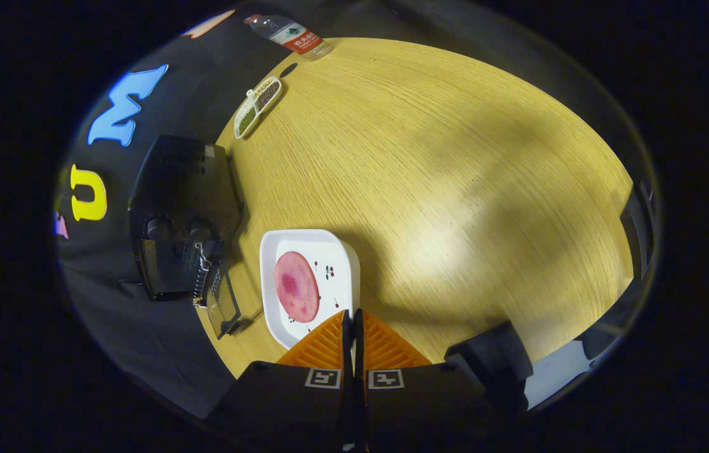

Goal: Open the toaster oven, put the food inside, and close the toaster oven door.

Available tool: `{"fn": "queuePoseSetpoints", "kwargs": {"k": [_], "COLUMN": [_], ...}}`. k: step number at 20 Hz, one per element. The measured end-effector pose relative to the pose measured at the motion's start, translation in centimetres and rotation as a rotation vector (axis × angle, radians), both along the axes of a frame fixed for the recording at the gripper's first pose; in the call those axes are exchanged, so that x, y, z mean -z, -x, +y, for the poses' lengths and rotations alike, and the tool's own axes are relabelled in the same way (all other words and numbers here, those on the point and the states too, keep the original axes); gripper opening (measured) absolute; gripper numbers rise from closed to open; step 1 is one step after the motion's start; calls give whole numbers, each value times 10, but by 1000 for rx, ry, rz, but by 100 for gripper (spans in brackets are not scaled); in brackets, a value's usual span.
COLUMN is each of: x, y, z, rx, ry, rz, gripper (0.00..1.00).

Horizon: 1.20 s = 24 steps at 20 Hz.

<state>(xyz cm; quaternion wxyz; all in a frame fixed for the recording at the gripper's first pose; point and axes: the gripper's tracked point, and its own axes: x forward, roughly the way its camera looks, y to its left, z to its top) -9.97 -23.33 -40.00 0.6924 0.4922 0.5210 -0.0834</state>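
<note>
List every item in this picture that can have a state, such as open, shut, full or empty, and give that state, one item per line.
Gripper: shut, holding nothing, fingertips just over the plate's edge.
Toaster oven: door open, hanging down.
Plate: holds a round pink slice of food.
Divided dish: both compartments filled.
Water bottle: standing, capped.

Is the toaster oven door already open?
Yes, the toaster oven has its door swung down onto the table, while the food sits on the white plate just ahead of the shut gripper.
</note>
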Motion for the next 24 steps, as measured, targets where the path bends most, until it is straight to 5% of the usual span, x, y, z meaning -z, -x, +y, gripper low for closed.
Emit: {"fn": "queuePoseSetpoints", "kwargs": {"k": [12,24], "x": [-54,-117], "y": [64,34], "z": [53,152], "rx": [178,148], "ry": [10,-60], "rz": [-91,-200], "gripper": [2,2]}}
